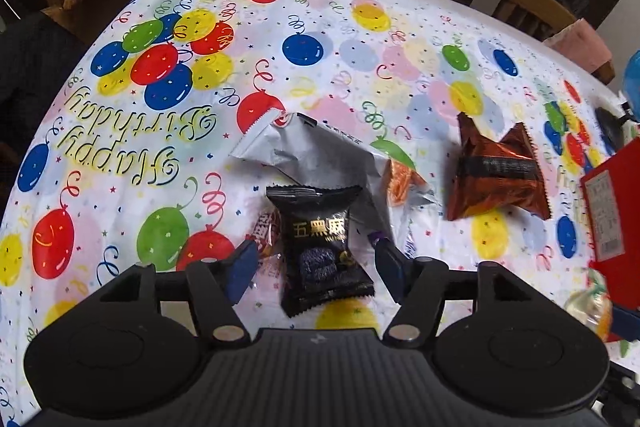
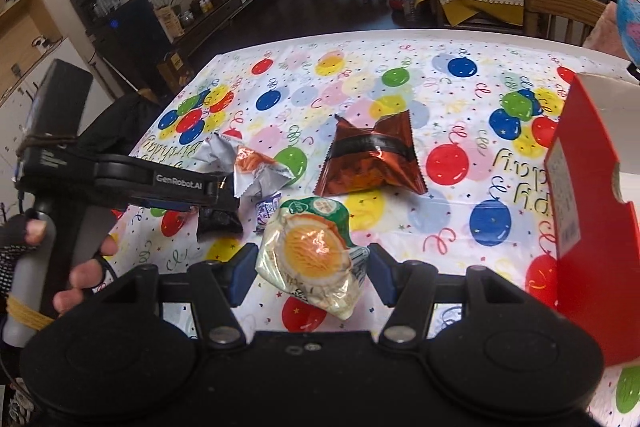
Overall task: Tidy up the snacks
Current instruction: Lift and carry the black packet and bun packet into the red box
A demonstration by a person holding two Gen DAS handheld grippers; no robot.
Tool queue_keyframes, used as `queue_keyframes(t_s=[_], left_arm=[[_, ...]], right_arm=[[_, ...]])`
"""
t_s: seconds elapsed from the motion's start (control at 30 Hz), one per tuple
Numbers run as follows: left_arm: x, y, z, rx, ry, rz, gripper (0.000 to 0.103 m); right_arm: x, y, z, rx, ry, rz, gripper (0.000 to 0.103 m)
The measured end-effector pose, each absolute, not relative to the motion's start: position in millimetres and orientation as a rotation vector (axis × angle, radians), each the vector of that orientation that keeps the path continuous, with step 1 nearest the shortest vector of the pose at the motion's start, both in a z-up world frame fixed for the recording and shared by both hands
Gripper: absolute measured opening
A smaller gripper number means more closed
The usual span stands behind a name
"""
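foil packet [image 1: 496,175] right of sesame packet [image 1: 320,247], on tablecloth [image 1: 120,147]

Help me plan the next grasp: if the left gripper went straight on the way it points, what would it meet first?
Most likely the black snack packet, which lies on the balloon tablecloth between the left gripper's open fingers, untouched. Its height above the packet is hard to judge.

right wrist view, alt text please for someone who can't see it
The right gripper holds a clear egg-print snack packet above a balloon-print tablecloth. A red box stands open at right, a brown packet lies ahead, and the left gripper reaches over a black packet at left.
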State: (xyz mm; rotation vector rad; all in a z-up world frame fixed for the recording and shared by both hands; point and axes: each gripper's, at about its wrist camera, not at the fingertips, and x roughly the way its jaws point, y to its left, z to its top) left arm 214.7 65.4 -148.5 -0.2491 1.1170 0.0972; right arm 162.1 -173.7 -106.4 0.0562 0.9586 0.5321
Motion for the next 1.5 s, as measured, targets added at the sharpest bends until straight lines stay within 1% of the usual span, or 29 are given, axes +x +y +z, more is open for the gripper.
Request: queue_keyframes(t_s=[0.17,0.27,0.33,0.37,0.4,0.47,0.7,1.07,1.27,1.5], left_arm=[[221,65,-152,-0.253,1.107,0.112,0.063],[223,64,-153,-0.244,1.103,0.119,0.058],[223,64,-153,-0.231,1.097,0.126,0.05],[223,63,-153,-0.223,1.094,0.132,0.041],[222,63,-153,-0.218,1.091,0.132,0.037],[220,62,-151,-0.208,1.085,0.133,0.034],[201,68,-135,-0.245,1.071,0.118,0.033],[168,54,-81,-0.288,1.013,0.075,0.033],[160,24,-46,-0.284,0.956,0.017,0.033],[159,-36,-18,-0.221,0.905,-0.072,0.033]], right_arm=[[160,-180,-106,0.062,0.956,0.51,0.058],[160,-183,-106,0.066,0.958,0.499,0.058],[159,-184,-106,0.064,0.956,0.495,0.058],[159,-184,-106,0.063,0.956,0.494,0.058],[158,-184,-106,0.062,0.955,0.493,0.058],[158,-185,-106,0.064,0.954,0.491,0.058],[152,-192,-98,0.082,0.942,0.488,0.058],[134,-225,-66,0.087,0.901,0.455,0.058],[123,-260,-43,0.109,0.846,0.417,0.058],[118,-309,-31,0.12,0.809,0.355,0.058]])
